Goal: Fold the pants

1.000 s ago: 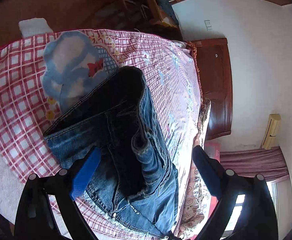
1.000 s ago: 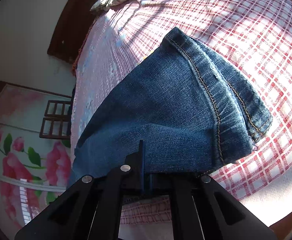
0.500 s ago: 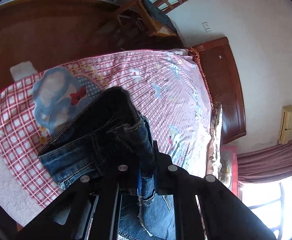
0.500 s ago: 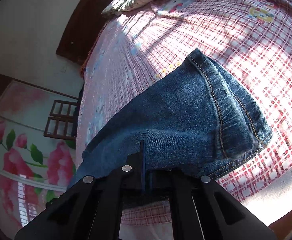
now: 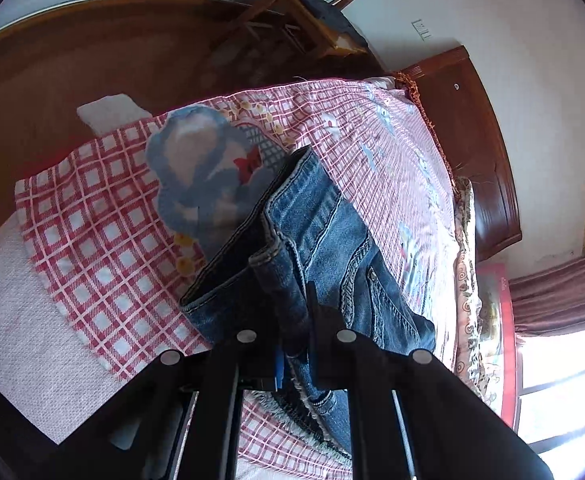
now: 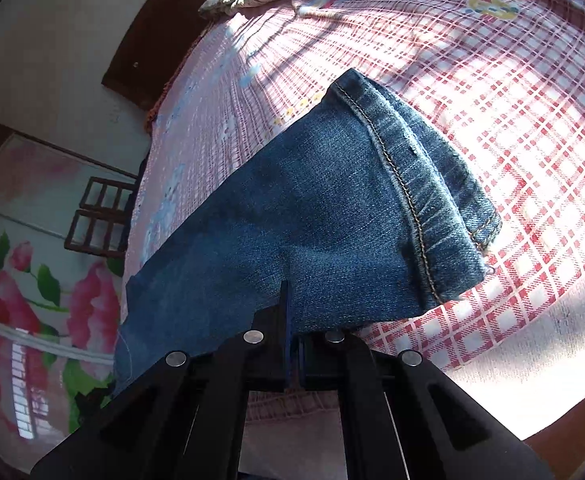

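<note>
Gripping one pair of jeans (image 5: 324,240): left gripper (image 5: 292,344) clamps waistband, right gripper (image 6: 292,320) clamps leg; checked bedspread (image 6: 512,92) open beyond hem.

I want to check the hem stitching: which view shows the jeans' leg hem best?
The right wrist view: the leg hem lies sunlit and unobstructed, stitching clear. The left wrist view shows only the jeans' waistband end, no leg hem.

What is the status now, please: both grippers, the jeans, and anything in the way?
Left gripper shut on jeans at the waist. Right gripper shut on a leg near the hem. Jeans partly lifted over the bed. Nothing in the way.
</note>
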